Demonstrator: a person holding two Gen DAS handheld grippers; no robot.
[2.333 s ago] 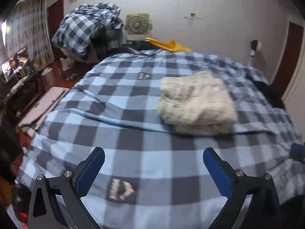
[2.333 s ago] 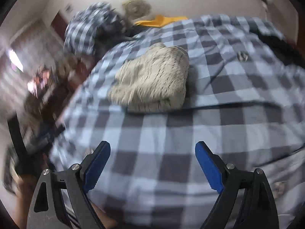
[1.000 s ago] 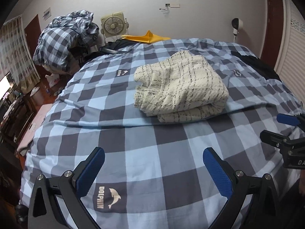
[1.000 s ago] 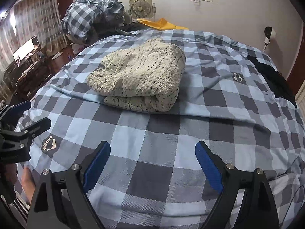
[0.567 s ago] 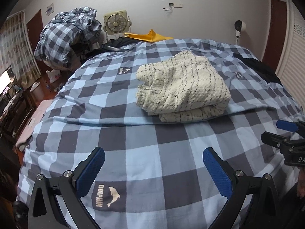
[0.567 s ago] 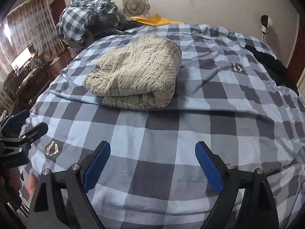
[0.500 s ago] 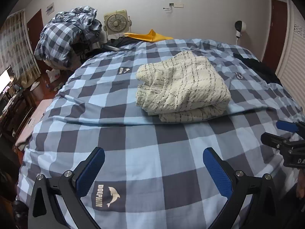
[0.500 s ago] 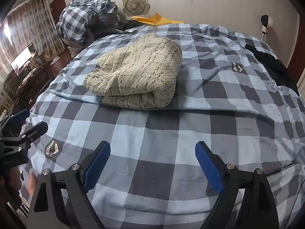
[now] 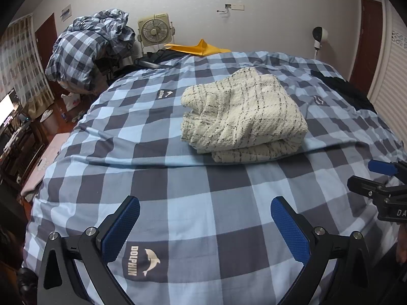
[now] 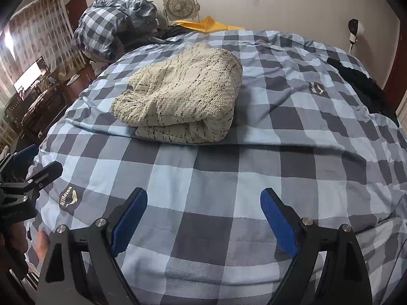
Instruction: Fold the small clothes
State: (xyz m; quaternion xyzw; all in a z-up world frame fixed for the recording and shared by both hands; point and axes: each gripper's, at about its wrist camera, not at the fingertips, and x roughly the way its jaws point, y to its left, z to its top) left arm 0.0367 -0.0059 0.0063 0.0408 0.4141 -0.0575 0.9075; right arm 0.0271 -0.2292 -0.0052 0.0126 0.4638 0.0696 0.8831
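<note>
My left tongs (image 9: 204, 225) hang over the near end of the bed (image 9: 229, 218), jaws spread wide, nothing between the blue pads (image 9: 120, 228). My right tongs (image 10: 203, 218) are likewise released over the near edge, jaws wide apart and empty. Each pair shows at the edge of the other's view: the right tongs at the far right of the left view (image 9: 381, 178), the left tongs at the far left of the right view (image 10: 23, 178).

The sweater (image 9: 241, 114), cream knit with thin dark lines, lies folded in a thick bundle on the middle of the bed, well apart from both tongs. In the right view the sweater (image 10: 183, 94) shows its rolled fold facing me, with a crease of the cover running just in front of it.

The cover (image 10: 229, 178) is checked in pale blue, grey and dark grey. A dolphin logo patch (image 9: 142, 256) sits just beside my left tongs' left finger.

Beyond the far end of the bed:
- a heap of checked bedding (image 9: 89, 50) at the left;
- a box fan (image 9: 152, 30) against the wall;
- a yellow cloth (image 9: 201, 48) near the fan;
- dark clothing (image 10: 356, 81) on the right side of the bed.

A lit screen (image 10: 30, 76) stands at the left of the room.
</note>
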